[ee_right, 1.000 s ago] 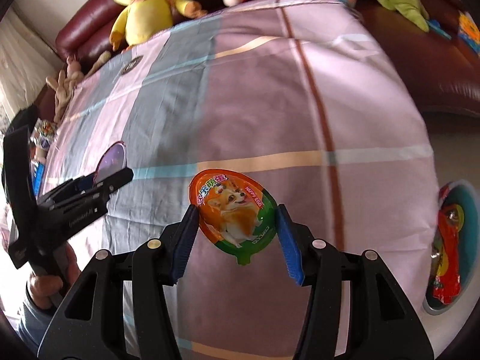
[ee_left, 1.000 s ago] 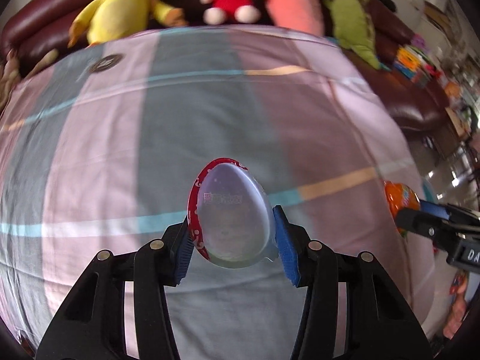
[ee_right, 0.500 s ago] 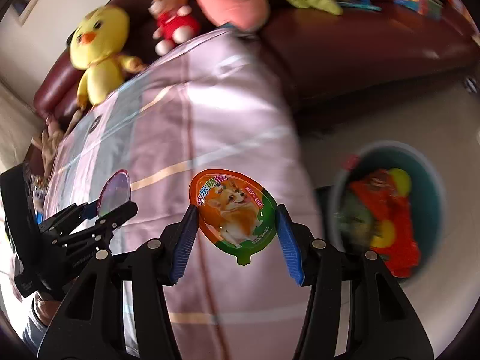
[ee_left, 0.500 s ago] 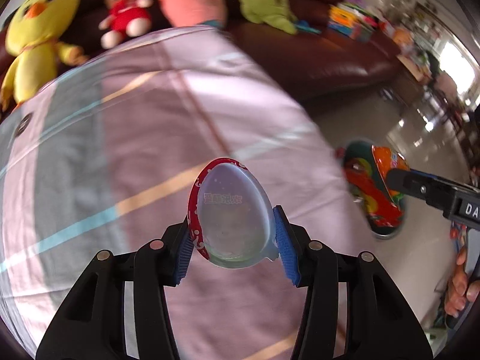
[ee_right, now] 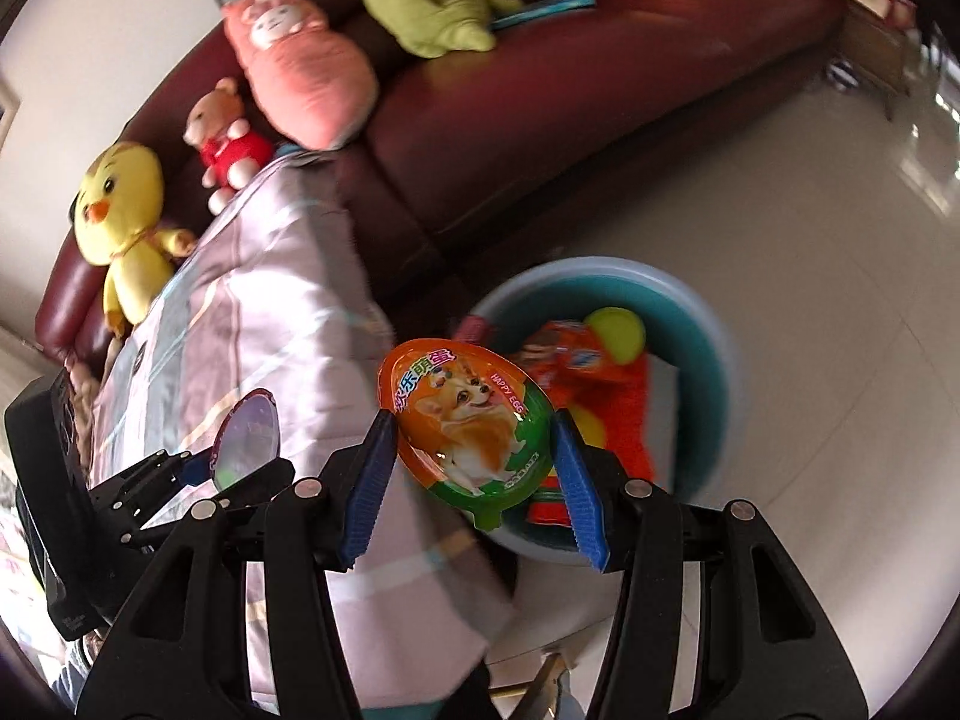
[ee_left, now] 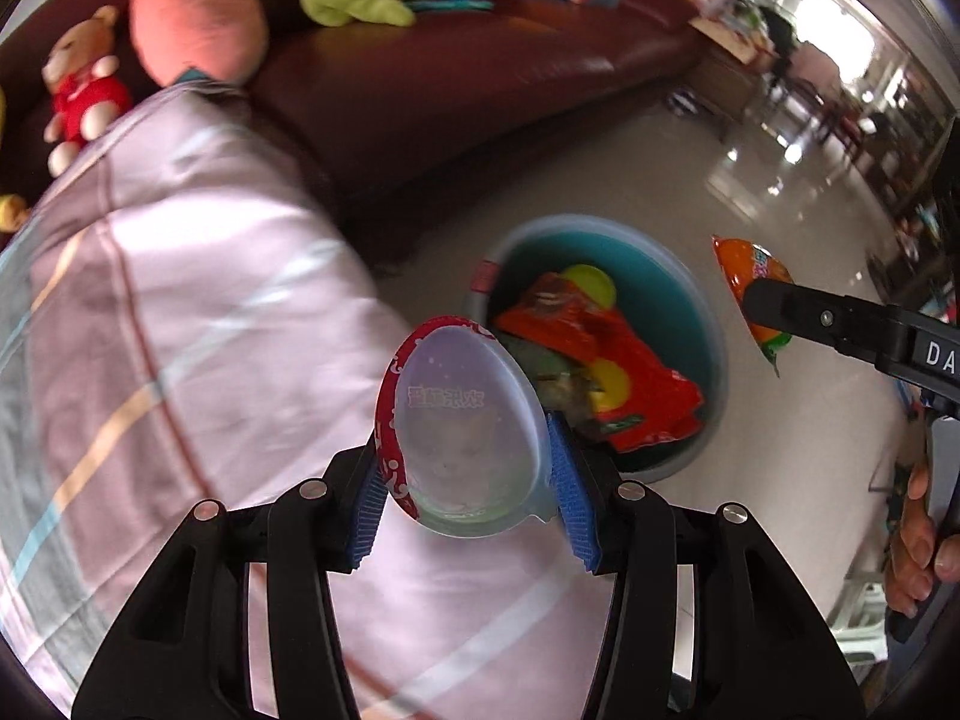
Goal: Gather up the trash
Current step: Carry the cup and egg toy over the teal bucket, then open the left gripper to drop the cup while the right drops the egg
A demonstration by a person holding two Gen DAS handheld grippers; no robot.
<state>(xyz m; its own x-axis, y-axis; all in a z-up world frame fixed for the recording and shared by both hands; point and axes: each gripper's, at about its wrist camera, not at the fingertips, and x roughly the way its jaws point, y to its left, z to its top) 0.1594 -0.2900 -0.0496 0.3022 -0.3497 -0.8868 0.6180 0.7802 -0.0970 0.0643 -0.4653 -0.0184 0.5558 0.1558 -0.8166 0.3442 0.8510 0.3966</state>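
Trash: red egg pack [ee_left: 465, 426] clamped in left gripper [ee_left: 468, 480], orange egg pack [ee_right: 468, 423] clamped in right gripper [ee_right: 471, 480], both near bin [ee_right: 708, 324] holding wrappers [ee_right: 600, 396].

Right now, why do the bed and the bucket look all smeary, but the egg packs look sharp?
Left wrist view: the egg pack moves with the camera, so it's sharp; the striped cover streaks. Right wrist view: same for the corgi egg pack; the bucket rim smears, and the floor glares.
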